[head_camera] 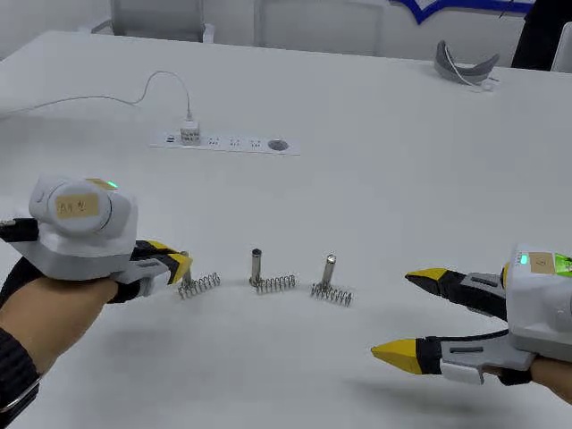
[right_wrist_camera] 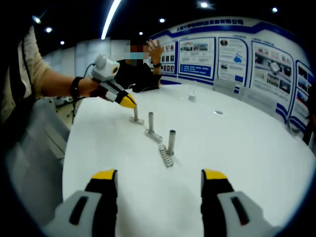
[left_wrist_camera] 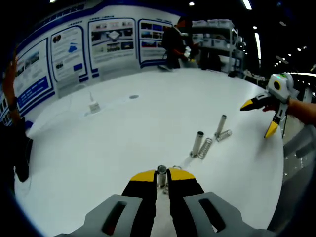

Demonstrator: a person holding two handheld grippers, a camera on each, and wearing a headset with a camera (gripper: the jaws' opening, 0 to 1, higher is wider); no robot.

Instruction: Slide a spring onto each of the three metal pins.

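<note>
Three metal pins stand upright in a row across the lower middle of the white worktop (head_camera: 375,179) in the head view, each with a spring lying flat at its foot; no spring is on a pin yet. The left gripper (head_camera: 181,265) reaches in from the lower left of the frame; its yellow-tipped jaws are pressed in on the left pin (left_wrist_camera: 161,170), whose top shows between them in the left gripper view. The left spring (head_camera: 198,284) lies just right of those tips. The middle pin (head_camera: 256,265) touches the middle spring (head_camera: 274,283) at its base; the right pin (head_camera: 329,268) stands over the right spring (head_camera: 332,293). The right gripper (head_camera: 402,315) hovers at the lower right, jaws spread wide, well apart from the right pin. A power strip (head_camera: 223,143) lies toward the upper left, a white charger (head_camera: 189,134) plugged into it.
</note>
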